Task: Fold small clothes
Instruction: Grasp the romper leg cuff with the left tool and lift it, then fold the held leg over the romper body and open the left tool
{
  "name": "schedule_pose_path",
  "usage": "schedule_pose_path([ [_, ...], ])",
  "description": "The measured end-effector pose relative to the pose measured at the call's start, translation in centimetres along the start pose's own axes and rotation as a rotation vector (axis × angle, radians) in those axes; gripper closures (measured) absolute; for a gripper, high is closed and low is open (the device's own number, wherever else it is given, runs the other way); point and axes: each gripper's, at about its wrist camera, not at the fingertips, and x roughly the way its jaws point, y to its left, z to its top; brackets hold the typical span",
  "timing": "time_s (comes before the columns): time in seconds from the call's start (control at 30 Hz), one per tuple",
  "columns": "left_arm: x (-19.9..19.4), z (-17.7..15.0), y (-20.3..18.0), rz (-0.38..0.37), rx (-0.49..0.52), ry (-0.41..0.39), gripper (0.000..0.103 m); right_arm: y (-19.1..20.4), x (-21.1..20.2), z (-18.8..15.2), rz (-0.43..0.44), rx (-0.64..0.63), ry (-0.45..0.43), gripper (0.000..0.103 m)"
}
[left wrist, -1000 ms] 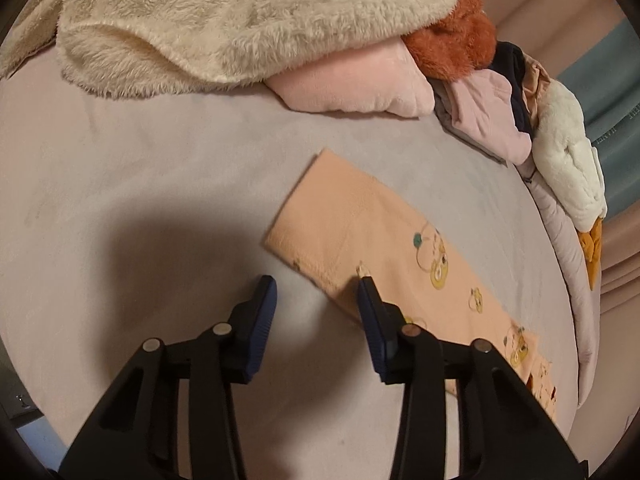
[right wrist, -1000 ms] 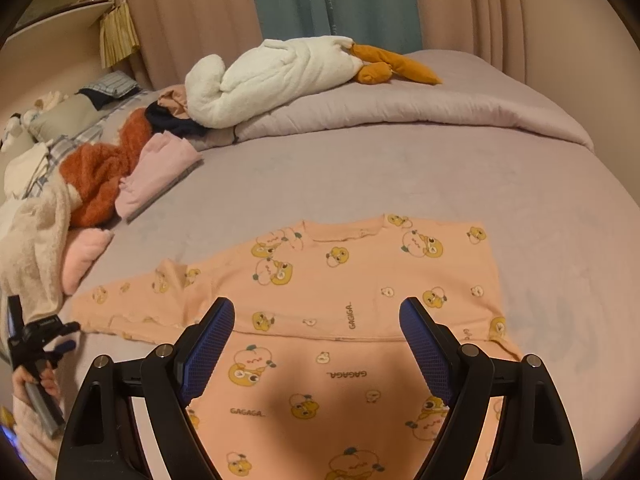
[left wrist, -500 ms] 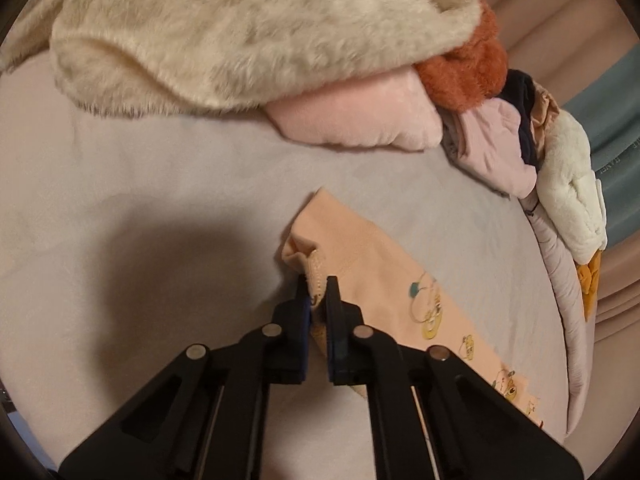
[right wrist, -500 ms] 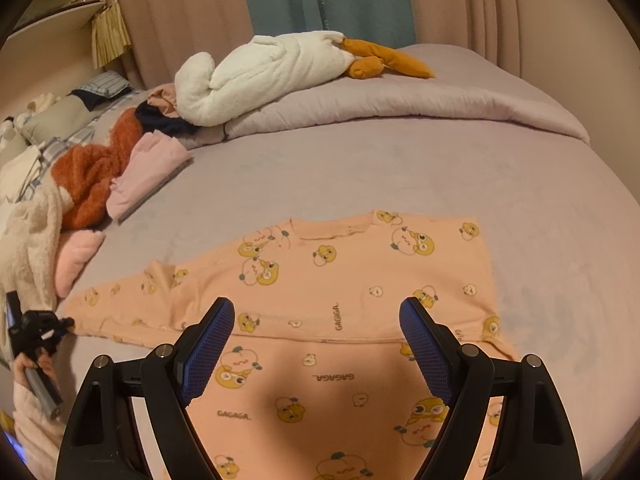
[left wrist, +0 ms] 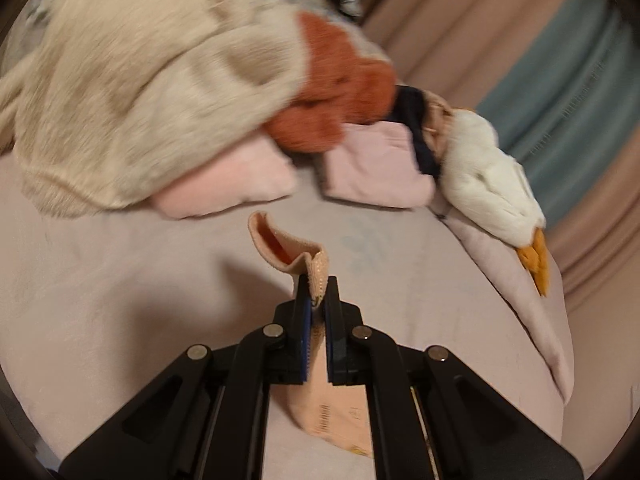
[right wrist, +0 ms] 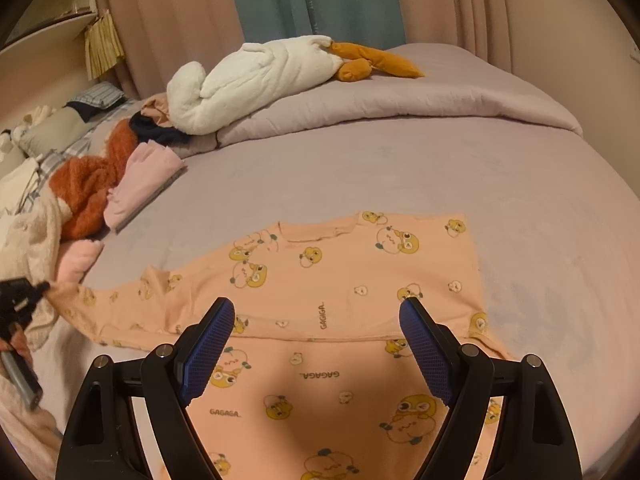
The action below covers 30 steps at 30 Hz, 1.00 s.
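The peach printed shirt lies flat on the lilac bedspread. Behind the shirt, a heap of clothing borders the spread: a shaggy cream blanket, a rust fleece, folded pink garments and a white plush goose. The left gripper is pressed together, pinching the ribbed sleeve cuff. A second ago the cuff lay flat; it now stands raised and curled. The right gripper hovers spread wide above the shirt, holding nothing.
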Motion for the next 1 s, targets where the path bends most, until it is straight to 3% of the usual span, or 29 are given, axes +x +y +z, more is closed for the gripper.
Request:
schedule_pose_path([
  [0.5,-0.3,-3.9,-11.3,-0.170,0.274,0.073,0.098,-1.3,-0.4,-0.5,0.007,0.035,-0.007,0.019],
  [0.67,0.3,-6.5,-14.3,-0.224,0.361,0.131,0.098,-1.9,-0.5,-0.7,0.008,0.052,-0.001,0.019],
  [1.0,3.3,-13.4,-17.6,-0.240,0.519,0.289,0.098,-3.0,-0.5,-1.4,0.013,0.078,0.013,0.019],
])
